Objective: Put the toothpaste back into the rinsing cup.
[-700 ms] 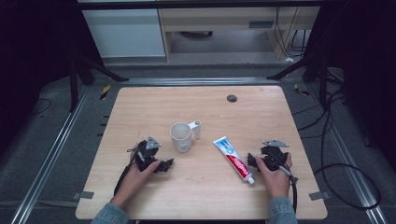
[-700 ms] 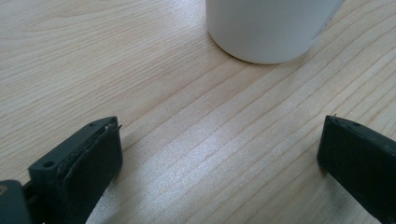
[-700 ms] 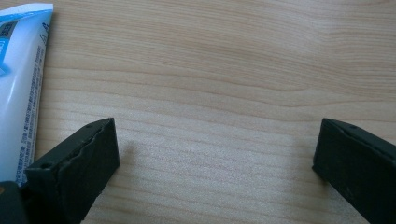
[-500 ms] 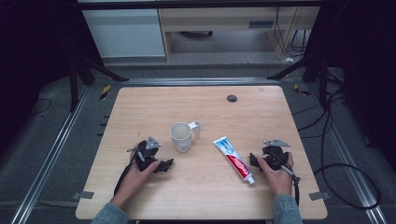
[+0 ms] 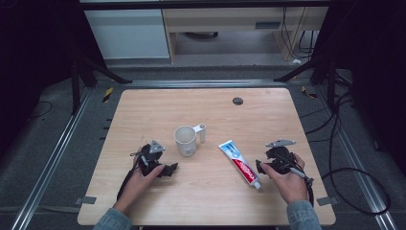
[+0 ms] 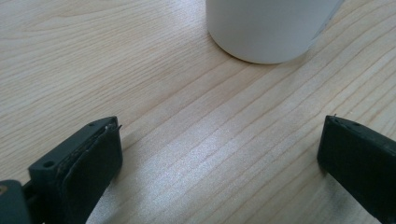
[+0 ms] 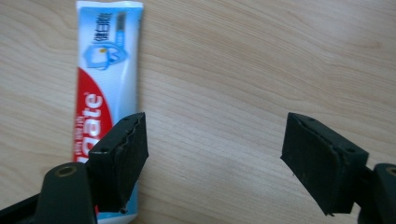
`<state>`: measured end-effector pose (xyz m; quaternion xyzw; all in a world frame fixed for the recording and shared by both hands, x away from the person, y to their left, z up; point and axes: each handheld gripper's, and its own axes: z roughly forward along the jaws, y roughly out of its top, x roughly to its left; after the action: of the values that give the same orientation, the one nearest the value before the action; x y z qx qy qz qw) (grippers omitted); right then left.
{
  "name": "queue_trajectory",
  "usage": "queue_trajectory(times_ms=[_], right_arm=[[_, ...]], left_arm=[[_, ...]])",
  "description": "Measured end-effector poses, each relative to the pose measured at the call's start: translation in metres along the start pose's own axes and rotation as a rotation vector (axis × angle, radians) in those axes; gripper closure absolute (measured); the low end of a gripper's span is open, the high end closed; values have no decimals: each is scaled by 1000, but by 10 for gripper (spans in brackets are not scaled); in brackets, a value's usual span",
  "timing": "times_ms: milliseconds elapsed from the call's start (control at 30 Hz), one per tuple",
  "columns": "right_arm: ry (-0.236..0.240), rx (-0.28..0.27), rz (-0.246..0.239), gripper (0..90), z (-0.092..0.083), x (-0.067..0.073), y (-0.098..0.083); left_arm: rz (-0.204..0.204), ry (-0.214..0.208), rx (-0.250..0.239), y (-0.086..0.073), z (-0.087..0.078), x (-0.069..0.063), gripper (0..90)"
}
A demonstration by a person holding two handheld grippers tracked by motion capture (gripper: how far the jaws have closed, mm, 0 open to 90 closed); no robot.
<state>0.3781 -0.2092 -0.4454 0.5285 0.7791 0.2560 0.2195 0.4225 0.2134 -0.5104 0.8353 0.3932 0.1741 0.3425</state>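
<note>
The white cup (image 6: 273, 28) is cut off by the left gripper view's top edge.

Light wooden table (image 5: 143, 115), 1 white mug (image 5: 185, 140), 1 toothpaste tube (image 5: 239, 164), small dark disc, perhaps a grommet (image 5: 238, 100)

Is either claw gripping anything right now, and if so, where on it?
Nothing is held. The right claw is open beside the toothpaste tube; the left claw is open short of the white mug.

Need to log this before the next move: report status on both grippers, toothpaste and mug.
Left gripper open, empty, near white mug. Right gripper open, empty, beside toothpaste tube lying flat. Nothing between them.
</note>
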Motion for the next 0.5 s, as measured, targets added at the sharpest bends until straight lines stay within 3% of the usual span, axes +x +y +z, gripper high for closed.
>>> queue_trajectory(times_ms=[133,267,500], right_arm=[[41,32,-11,269,-8,2,10],[42,67,-55,266,-15,9,21],[61,94,-83,239,-20,19,36]], left_arm=[[0,0,0,0,0,0,0],[0,-1,-1,0,0,0,0],[-1,-1,-1,0,0,0,0]])
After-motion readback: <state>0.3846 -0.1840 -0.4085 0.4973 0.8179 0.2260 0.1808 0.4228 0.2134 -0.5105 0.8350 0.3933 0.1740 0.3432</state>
